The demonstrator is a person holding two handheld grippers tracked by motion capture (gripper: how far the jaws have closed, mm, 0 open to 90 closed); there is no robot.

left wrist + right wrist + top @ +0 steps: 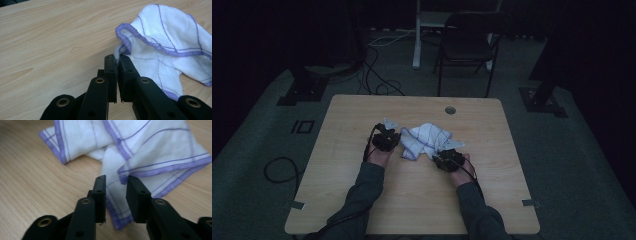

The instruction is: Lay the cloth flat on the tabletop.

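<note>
Left gripper up close in the left gripper view: black jaws pressed nearly together, a thin twisted bit of cloth edge pinched between the tips. Cloth runs off from the pinch up and to the right, white with thin purple grid lines and a purple stitched hem, bunched and folded over itself, resting on the table.

Right gripper in the right gripper view: jaws parted with a clear gap, straddling a fold of the same cloth; fabric lies between and under the tips, but the jaws are not closed on it. A hemmed corner sits just beyond the tips, another corner off to the upper left on the wood.

High view: left gripper at the left edge of the crumpled cloth, right gripper at its lower right edge. Cloth heaped near the middle of the light wooden table, between the two grippers. Person's forearms in dark sleeves come in from the bottom edge.

Small round grommet in the tabletop beyond the cloth, near the far edge. Past the table a dark folding chair, cables on the grey floor, room dim.
</note>
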